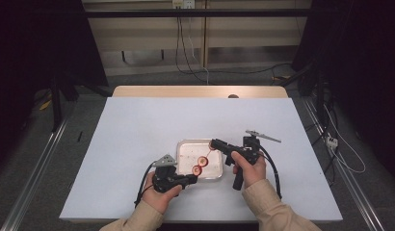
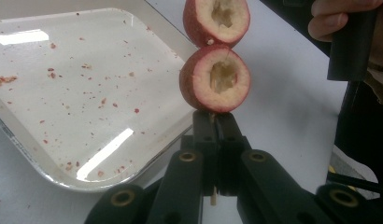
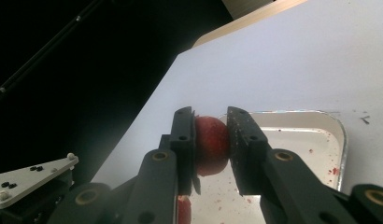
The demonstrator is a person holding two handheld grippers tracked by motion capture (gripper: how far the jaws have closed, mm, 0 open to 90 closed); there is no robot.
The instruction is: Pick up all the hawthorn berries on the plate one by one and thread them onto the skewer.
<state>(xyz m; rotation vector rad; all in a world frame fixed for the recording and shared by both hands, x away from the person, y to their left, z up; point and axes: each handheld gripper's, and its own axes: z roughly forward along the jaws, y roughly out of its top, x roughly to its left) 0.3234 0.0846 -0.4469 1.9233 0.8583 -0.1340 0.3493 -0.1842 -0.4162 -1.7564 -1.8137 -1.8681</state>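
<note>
Right now two cored red fruit pieces sit on one thin wooden skewer point(image 2: 212, 198) above a metal tray point(image 1: 183, 147). The left gripper point(image 2: 212, 122) has its jaws pressed fully together on the skewer's lower end; in the left gripper view the stick shows as a pale sliver in the seam between the jaws, its tip poking out below them. The near fruit point(image 2: 215, 78) sits directly above those fingertips, touching them, its hollowed pale face turned toward the camera. The far fruit point(image 2: 216, 21) rests just beyond it along the same line, the two pieces touching.

The right gripper point(image 3: 211, 135) clamps a fruit from its sides: in the right gripper view the red, rounded skin bulges between the two black fingers point(image 3: 182, 135), with both pads pressing on it, so the jaws stand only as far apart as the fruit is wide. Which piece this is shows in the high view, where the right gripper point(image 1: 214, 144) reaches to the piece farther from the left gripper point(image 1: 195, 178).

The tray lies beneath and beyond both fingertips, speckled with red crumbs, on a white sheet point(image 1: 138, 125) that covers the table. A hand point(image 1: 249, 168) grips each tool from the near side.
</note>
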